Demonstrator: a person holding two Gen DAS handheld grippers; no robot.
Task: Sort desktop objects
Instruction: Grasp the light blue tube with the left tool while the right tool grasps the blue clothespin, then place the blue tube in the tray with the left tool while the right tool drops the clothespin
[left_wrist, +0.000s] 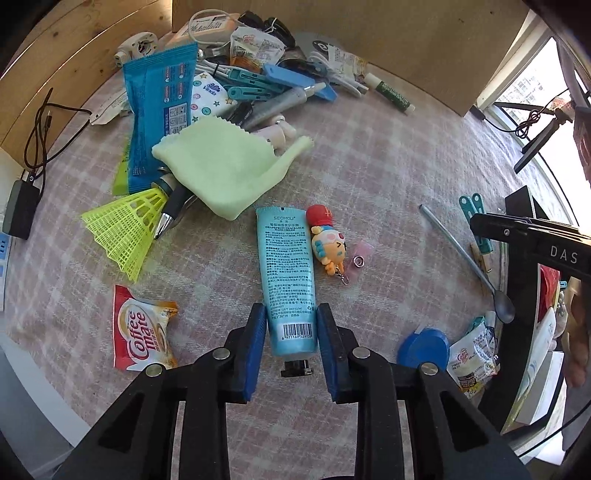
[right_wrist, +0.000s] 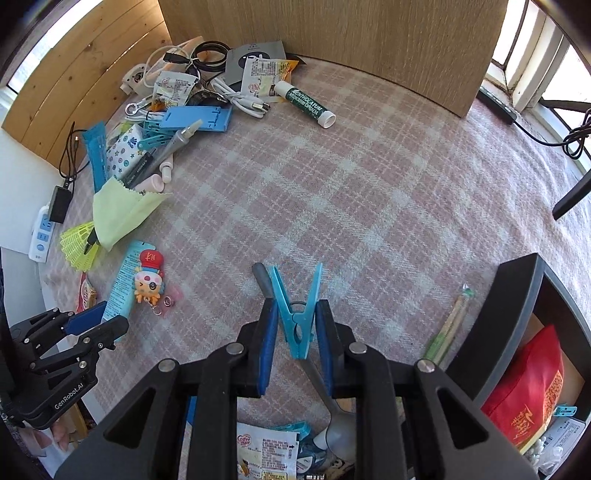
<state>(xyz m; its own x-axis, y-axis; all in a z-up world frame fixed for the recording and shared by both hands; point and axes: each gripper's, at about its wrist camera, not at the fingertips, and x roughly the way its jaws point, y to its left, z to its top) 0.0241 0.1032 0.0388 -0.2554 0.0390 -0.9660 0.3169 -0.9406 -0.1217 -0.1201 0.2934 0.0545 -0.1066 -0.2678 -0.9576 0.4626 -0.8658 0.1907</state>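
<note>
A light blue hand cream tube (left_wrist: 286, 266) lies lengthwise on the pink checked cloth (left_wrist: 369, 166), its black cap toward me. My left gripper (left_wrist: 291, 314) is shut on the tube's lower end, with a blue pad pressed on each side. The right wrist view shows the same grip at the lower left, on the tube (right_wrist: 123, 280). My right gripper (right_wrist: 295, 310) is shut on a blue clothespin (right_wrist: 297, 317), whose two legs fan out beyond the pads. A metal spoon (right_wrist: 332, 406) lies on the cloth beneath that clothespin.
A cartoon keychain doll (left_wrist: 325, 240) lies beside the tube. A green cloth (left_wrist: 225, 170), a yellow shuttlecock (left_wrist: 125, 229) and a coffee creamer sachet (left_wrist: 140, 332) lie left. A pile of cables, clips and packets fills the back left. A black shelf (right_wrist: 517, 314) holding a red pouch (right_wrist: 528, 387) stands right.
</note>
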